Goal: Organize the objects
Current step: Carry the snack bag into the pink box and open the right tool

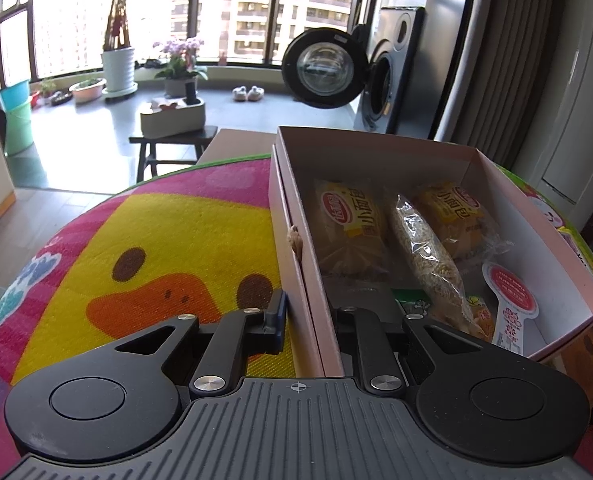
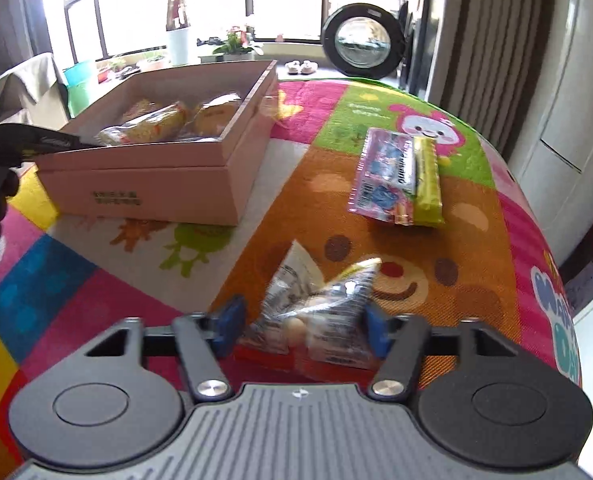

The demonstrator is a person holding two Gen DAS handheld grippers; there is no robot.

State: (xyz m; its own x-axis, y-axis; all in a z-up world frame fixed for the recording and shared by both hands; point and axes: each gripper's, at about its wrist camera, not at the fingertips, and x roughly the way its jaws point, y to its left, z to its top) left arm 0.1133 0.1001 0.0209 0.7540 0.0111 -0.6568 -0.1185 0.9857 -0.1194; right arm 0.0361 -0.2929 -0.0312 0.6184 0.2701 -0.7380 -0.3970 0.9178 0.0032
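Note:
A pink cardboard box (image 1: 376,148) stands open on the colourful play mat (image 1: 168,224). Inside it lie two yellow bread packets (image 1: 348,224), a clear grain packet (image 1: 424,252) and smaller snacks. My left gripper (image 1: 316,312) straddles the box's left wall, one finger outside and one inside, shut on that wall. The right wrist view shows the same box (image 2: 156,184) at the upper left. There my right gripper (image 2: 302,328) stands open around a clear crinkly snack packet (image 2: 320,304) on the mat. Beyond it lie a pink packet (image 2: 384,176) and a yellow-green bar (image 2: 426,180), touching each other.
The mat (image 2: 476,248) ends in a rounded edge on the right, close to a curtain and a white cabinet. Behind the box are a dark stool (image 1: 168,144), a washing machine with its door open (image 1: 324,68), plants and windows.

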